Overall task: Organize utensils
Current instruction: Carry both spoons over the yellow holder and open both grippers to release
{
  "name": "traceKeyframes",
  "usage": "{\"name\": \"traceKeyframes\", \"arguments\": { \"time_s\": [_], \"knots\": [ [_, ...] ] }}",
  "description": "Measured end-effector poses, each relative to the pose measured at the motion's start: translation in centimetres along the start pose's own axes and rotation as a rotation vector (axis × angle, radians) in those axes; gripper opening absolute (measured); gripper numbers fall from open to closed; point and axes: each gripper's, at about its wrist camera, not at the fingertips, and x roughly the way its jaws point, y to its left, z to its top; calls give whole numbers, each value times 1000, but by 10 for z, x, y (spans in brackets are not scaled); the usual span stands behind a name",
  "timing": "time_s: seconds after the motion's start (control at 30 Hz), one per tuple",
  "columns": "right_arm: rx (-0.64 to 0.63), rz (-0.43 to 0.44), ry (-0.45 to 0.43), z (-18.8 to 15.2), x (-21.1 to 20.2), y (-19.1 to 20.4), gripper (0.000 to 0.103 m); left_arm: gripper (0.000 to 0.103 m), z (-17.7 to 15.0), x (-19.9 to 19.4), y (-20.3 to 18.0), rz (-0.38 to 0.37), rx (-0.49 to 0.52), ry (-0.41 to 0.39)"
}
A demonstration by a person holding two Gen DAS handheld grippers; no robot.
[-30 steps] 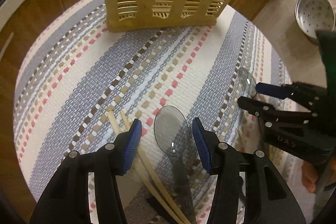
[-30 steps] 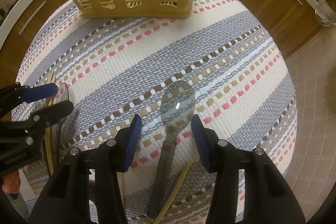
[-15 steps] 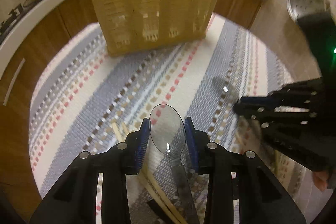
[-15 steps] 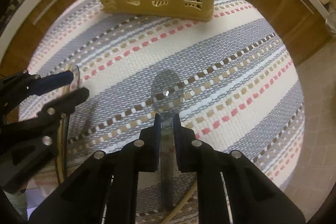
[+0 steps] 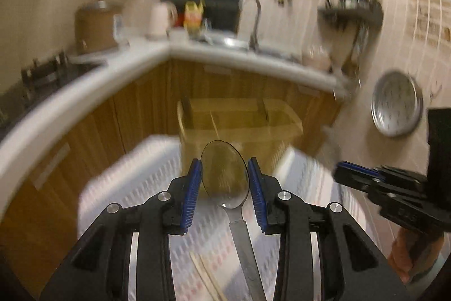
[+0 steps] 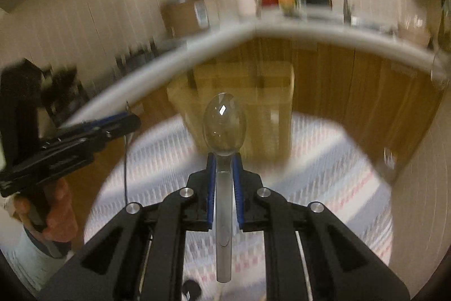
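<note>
Left wrist view: the left gripper (image 5: 224, 182) clamps the bowl of a shiny metal spoon (image 5: 225, 177) between its blue pads, raised above the blurred striped woven mat (image 5: 118, 188). Two pale wooden chopsticks (image 5: 205, 277) lie on the mat below, near the camera. Farther off stands the yellow slotted plastic utensil basket (image 5: 242, 129).

Right wrist view: the right gripper (image 6: 224, 168) is pinched tight on the neck of a second metal spoon (image 6: 224, 126), bowl pointing toward the basket (image 6: 239, 92) beyond. The left gripper (image 6: 118, 122) appears at far left.

Spoon (image 5: 225, 174) between left tongs (image 5: 224, 182)
</note>
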Motion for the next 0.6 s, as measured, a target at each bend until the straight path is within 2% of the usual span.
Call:
{"name": "traceKeyframes", "arguments": {
  "time_s": [0.13, 0.33, 0.47, 0.6],
  "knots": [
    [6, -23, -162, 42, -4, -5, 10, 32, 48, -7, 10, 30, -19, -147],
    [29, -37, -278, 96, 32, -28, 10, 32, 91, 15, 15, 73, -27, -266],
    [-1, -91, -326, 111, 65, -36, 10, 32, 107, 38, 15, 110, -13, -313],
    [-36, -150, -347, 105, 91, -41, 10, 32, 107, 63, 19, 150, 8, -349]
  ]
}}
